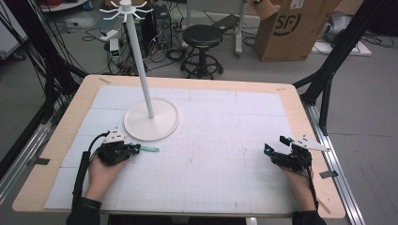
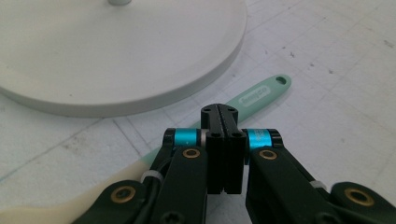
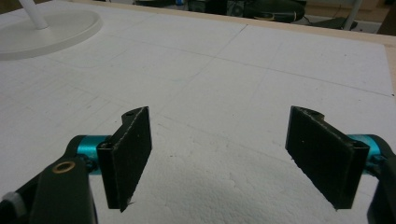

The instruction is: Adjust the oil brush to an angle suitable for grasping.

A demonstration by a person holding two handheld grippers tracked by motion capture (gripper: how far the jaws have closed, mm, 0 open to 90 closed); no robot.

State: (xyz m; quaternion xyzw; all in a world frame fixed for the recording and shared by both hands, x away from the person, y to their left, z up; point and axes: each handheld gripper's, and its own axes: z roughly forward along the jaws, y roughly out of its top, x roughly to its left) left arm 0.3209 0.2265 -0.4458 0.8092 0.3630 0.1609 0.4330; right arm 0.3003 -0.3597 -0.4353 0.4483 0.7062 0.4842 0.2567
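**Lift the mint-green utensil cleanly off the mat**

Your left gripper [image 1: 133,148] sits at the lower left of the high view, its jaws pinched together on the mint-green utensil [image 2: 261,91]. In the left gripper view the handle runs from the jaws up and right, its hang-hole end at centre right, and a cream-coloured part of the tool lies at the lower left. Judging by how the handle passes under the closed jaws, you have it held near the middle, which should balance fairly well.

The round base [image 2: 140,60] of the white stand [image 1: 141,61] lies just beside the utensil, across the upper left of that view. Raise the tool straight up before you swing it, or the cream end may catch the base's rim. Keep the pinch firm; a thin handle can pivot.

Your right gripper [image 3: 229,158] rests at the lower right of the high view, jaws wide apart and empty over the white mat [image 3: 224,70]. Leave it parked, well apart from the work.
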